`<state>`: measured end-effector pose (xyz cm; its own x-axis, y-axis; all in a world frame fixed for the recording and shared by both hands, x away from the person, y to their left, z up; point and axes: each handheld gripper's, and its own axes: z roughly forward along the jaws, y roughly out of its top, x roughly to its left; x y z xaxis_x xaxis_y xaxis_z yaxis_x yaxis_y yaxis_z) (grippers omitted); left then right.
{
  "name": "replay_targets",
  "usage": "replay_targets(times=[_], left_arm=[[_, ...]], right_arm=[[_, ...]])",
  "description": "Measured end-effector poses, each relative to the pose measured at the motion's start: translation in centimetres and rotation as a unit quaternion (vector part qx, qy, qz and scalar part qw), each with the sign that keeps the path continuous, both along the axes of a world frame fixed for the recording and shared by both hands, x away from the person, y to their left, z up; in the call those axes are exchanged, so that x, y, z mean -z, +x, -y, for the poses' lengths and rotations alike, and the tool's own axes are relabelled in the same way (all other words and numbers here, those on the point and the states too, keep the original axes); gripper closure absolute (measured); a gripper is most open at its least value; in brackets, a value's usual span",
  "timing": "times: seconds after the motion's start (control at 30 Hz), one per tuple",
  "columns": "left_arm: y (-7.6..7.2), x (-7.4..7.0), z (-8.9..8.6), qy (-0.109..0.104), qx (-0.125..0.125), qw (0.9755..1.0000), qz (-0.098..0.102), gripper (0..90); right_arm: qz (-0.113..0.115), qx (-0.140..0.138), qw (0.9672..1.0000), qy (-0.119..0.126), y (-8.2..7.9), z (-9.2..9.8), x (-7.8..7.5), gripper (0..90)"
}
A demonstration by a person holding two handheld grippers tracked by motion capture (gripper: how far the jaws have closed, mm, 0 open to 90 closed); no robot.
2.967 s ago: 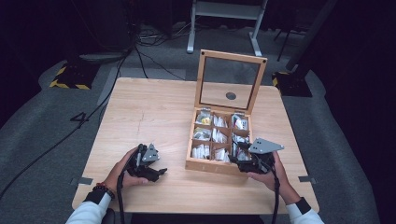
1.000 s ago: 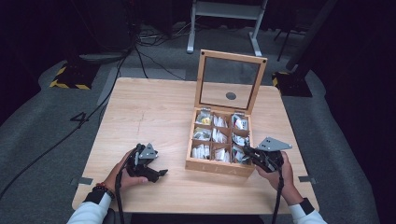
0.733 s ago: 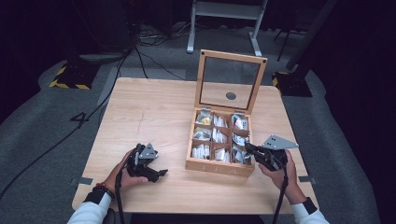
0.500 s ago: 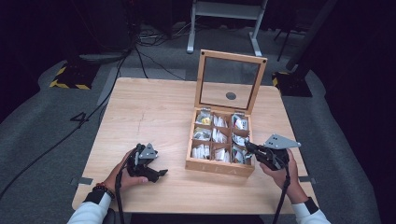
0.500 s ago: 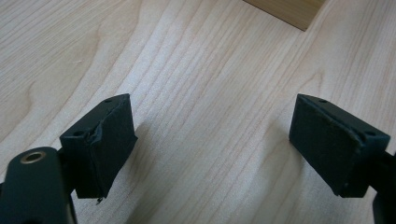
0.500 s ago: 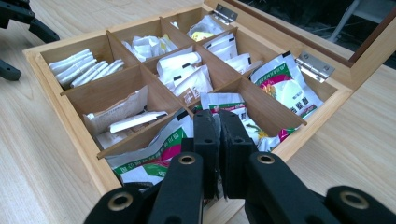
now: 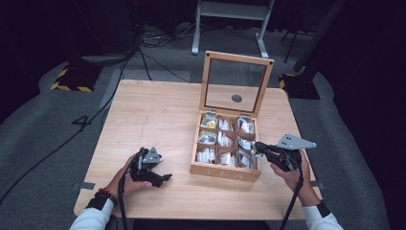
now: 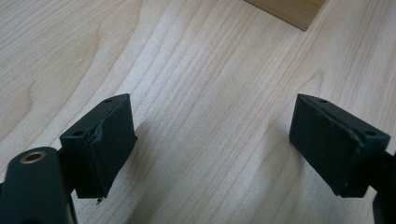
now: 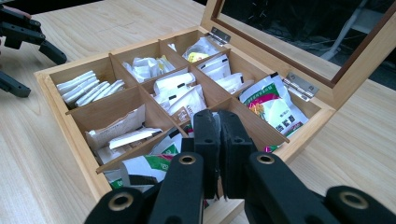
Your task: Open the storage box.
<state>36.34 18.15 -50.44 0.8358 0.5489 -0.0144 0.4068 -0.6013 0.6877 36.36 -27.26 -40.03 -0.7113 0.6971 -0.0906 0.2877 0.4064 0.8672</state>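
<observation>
The right hand-held gripper (image 9: 217, 128) has its jaws pressed fully together. Whether there is something thin pinched between the pads I cannot tell: no packet edge shows clearly between them from the right gripper view. It hovers over the near right corner of the wooden tea box (image 7: 225, 171), just above the compartments there, with the person's right hand (image 7: 292, 175) behind it beside the box's right wall.

Under the jaws lie green-and-white sachets (image 9: 154, 163) in the nearest compartment, and a larger printed packet (image 9: 273, 109) sits in the compartment by the hinges. The box lid (image 7: 237, 82) stands upright and open at the far side, its glass pane facing us.

The left hand-held gripper (image 7: 160, 178) rests low over the bare tabletop (image 7: 158, 115), well apart from the box, jaws standing wide with nothing between them.

To my eye the step in hand is picking a sachet out of the right-hand column. If the jaws have caught nothing, the next move calls for opening them, dipping into the compartment and closing on one packet's edge. If one is caught, it needs a clean lift clear of the dividers.
</observation>
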Motion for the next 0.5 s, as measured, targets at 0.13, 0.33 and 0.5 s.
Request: replay_targets(times=[0.13, 0.33, 0.5], left_arm=[[0.0, 0.0, 0.0, 0.0, 0.0, 1.0, 0.0, 14.6], [0.0, 0.0, 0.0, -0.001, -0.001, 1.0, 0.0, 14.5], [0.0, 0.0, 0.0, -0.001, -0.002, 1.0, 0.0, 14.6]], right_arm=[[0.007, 0.0, 1.0, 0.004, 0.0, 0.1, -0.3, 87.0], [0.014, 0.0, 0.9998, 0.011, 0.2, 0.2, -0.5, 87.1], [0.021, -0.003, 0.9996, 0.02, 0.3, 0.4, -1.0, 87.1]])
